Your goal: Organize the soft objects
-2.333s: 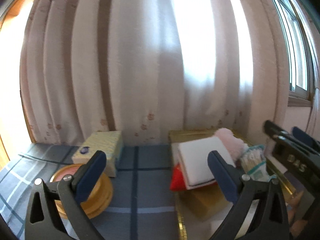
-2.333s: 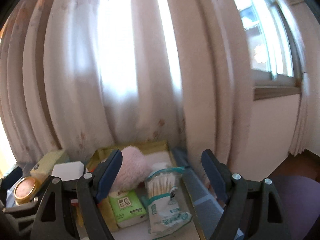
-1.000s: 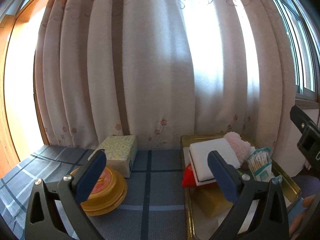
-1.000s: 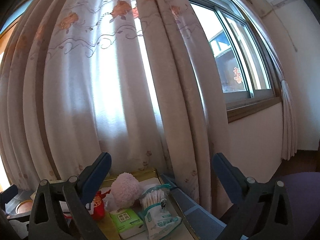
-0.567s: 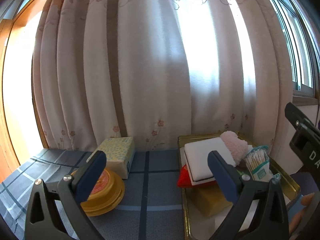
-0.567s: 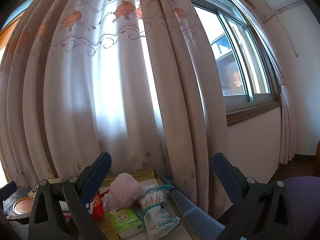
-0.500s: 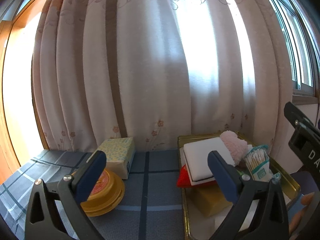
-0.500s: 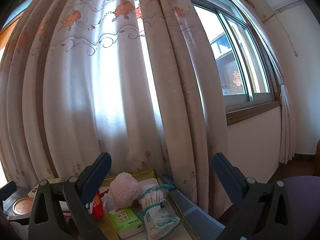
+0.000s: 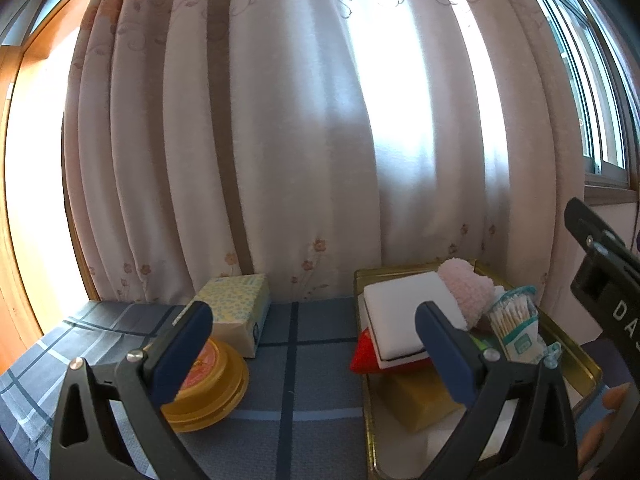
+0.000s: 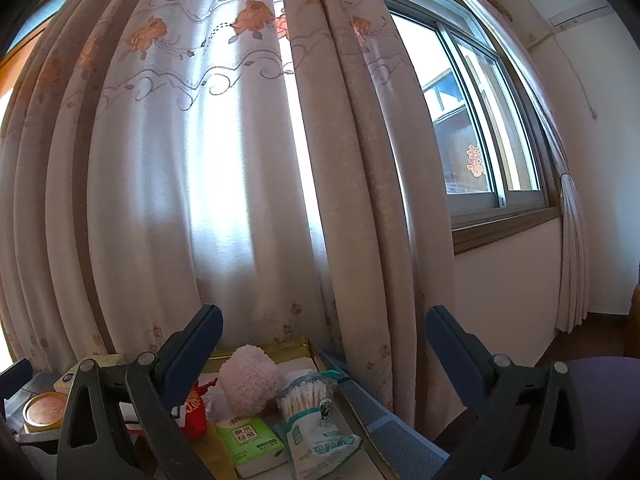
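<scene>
A gold metal tray (image 9: 576,354) on the checked cloth holds a white sponge block (image 9: 394,312), a red pouch (image 9: 362,358), a yellow sponge (image 9: 416,400), a pink fluffy ball (image 9: 466,290) and a cotton swab pack (image 9: 516,326). From the right wrist view the tray rim (image 10: 276,347) frames the pink ball (image 10: 250,378), the swab pack (image 10: 314,420) and a green tissue pack (image 10: 250,442). My left gripper (image 9: 312,350) is open above the table, holding nothing. Beside the tray's right side, my right gripper (image 10: 324,350) is raised and open, also with nothing in it.
A floral tissue box (image 9: 236,310) and a round gold tin (image 9: 208,382) sit on the blue checked cloth (image 9: 296,364) left of the tray. Curtains (image 9: 300,140) hang close behind the table. A window (image 10: 476,132) is at the right. The other gripper's body (image 9: 608,280) shows at the right edge.
Both grippers have lifted and tilted upward since the earliest frames, showing more curtain and window. The right gripper's jaws stand wider. Objects in the tray have not moved.
</scene>
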The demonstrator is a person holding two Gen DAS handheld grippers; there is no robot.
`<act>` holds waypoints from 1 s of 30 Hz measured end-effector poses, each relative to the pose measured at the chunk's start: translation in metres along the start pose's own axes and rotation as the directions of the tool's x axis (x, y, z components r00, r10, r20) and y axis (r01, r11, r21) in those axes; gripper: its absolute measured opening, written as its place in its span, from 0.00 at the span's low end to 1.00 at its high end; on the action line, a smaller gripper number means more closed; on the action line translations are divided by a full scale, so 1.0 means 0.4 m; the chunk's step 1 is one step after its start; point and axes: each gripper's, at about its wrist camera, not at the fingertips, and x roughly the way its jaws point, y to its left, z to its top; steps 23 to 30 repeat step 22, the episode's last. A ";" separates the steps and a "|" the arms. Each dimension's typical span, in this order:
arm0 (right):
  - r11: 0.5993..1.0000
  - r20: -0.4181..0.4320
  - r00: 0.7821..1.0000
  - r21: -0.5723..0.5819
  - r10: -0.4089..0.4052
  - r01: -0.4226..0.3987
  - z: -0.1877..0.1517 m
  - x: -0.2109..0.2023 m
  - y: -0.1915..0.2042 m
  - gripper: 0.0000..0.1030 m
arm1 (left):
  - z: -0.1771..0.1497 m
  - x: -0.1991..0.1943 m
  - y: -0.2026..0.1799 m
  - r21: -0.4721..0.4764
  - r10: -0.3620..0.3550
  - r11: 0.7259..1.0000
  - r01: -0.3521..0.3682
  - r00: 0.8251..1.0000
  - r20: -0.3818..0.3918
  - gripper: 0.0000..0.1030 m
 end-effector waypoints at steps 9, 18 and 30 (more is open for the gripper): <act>1.000 0.010 1.000 -0.010 0.001 -0.001 0.000 -0.004 0.004 0.99 | -0.001 0.002 0.004 -0.013 -0.016 1.000 0.016 1.000 -0.012 1.00; 1.000 0.008 1.000 -0.010 0.002 -0.002 0.000 -0.002 0.004 0.99 | -0.005 0.013 0.010 -0.040 -0.072 0.997 0.071 0.997 -0.031 1.00; 1.000 0.007 1.000 -0.010 0.001 -0.001 0.000 -0.002 0.004 0.99 | -0.005 0.013 0.009 -0.034 -0.066 0.997 0.065 0.997 -0.027 1.00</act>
